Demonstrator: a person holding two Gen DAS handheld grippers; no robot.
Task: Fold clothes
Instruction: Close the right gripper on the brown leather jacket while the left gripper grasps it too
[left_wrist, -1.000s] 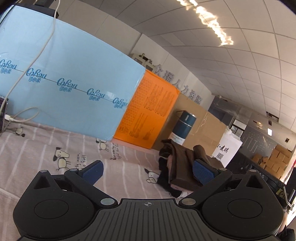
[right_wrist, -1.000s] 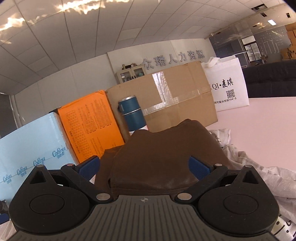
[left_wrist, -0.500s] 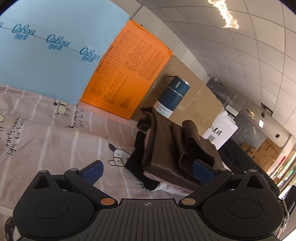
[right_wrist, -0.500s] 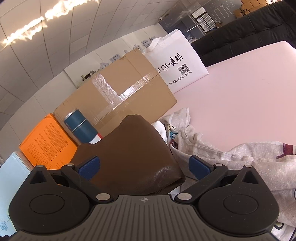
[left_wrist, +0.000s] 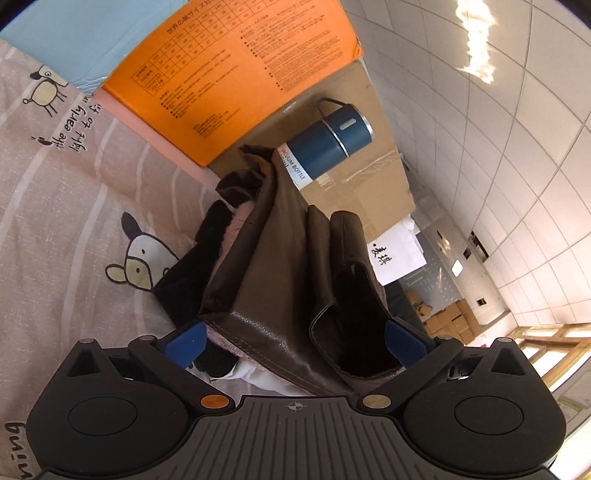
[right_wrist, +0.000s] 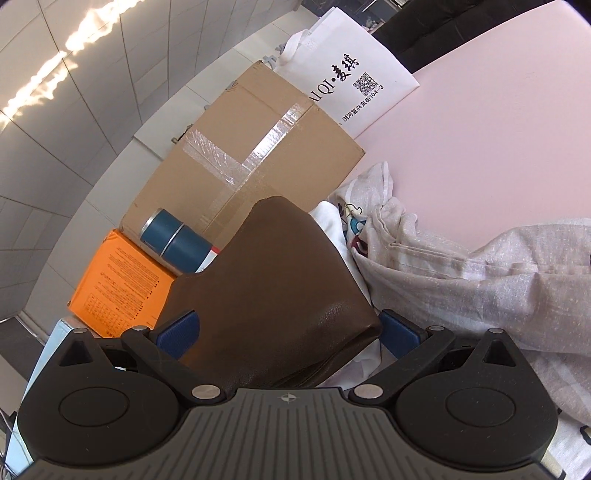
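So the brown garment is a smooth, leathery-looking thing with a slight sheen and visible stitching along one edge, folded into a thick bundle with a couple of upright creases and a sleeve-like opening gaping dark near the front. It sits on top of a pile with something black and a bit of fuzzy pink lining peeking out underneath, all on the cartoon-print sheet. The left gripper has its blue fingers spread wide on either side of the bundle, not pinching anything. Same deal with the right gripper: its fingers are wide apart with the brown garment sitting between them, looking like a rounded folded slab from this side. Just beside it is a crumpled pale grey-white garment and a white one with a cartoon print. Behind the pile stand a blue vacuum bottle, an orange box, a taped cardboard box and a white tote bag.
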